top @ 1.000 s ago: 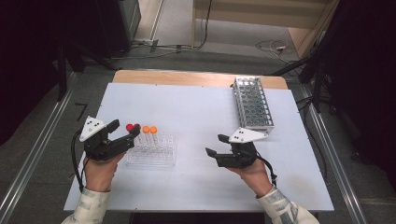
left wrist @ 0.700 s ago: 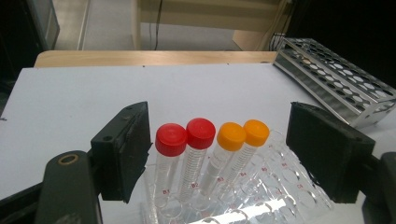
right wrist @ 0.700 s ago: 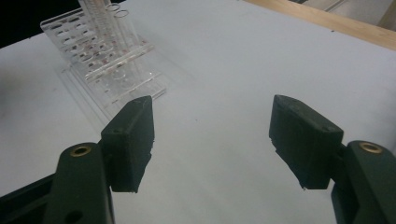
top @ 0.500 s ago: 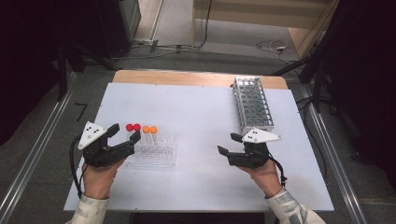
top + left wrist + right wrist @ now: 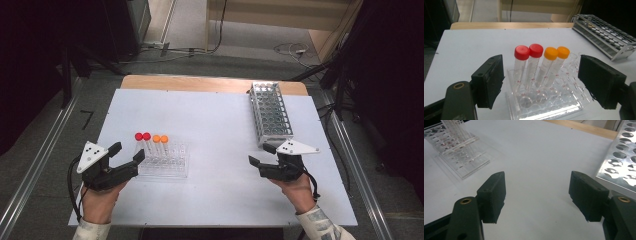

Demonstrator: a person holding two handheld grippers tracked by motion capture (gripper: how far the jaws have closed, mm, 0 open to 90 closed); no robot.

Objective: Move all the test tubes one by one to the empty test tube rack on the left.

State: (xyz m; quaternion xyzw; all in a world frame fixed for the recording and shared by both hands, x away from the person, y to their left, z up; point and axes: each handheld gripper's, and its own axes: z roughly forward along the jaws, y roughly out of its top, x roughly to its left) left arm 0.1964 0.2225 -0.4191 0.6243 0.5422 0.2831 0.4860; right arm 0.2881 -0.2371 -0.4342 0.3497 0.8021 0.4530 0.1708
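A clear plastic rack stands on the white table at the front left. In its back row stand two red-capped tubes and two orange-capped tubes. My left gripper sits just left of this rack, open, with nothing between its pads. In the left gripper view the red caps and orange caps rise beyond the open left gripper. My right gripper hovers open over bare table, below a metal rack. The right gripper view shows the right gripper holding nothing.
The metal rack lies lengthwise at the back right, its holes showing no tubes. A wooden strip borders the table's far edge. Bare white table lies between the two racks. Metal rails run along both sides of the table.
The left hand has drawn back toward the near edge, slightly away from the clear rack. The right hand has shifted to the right. Both grippers stay open.
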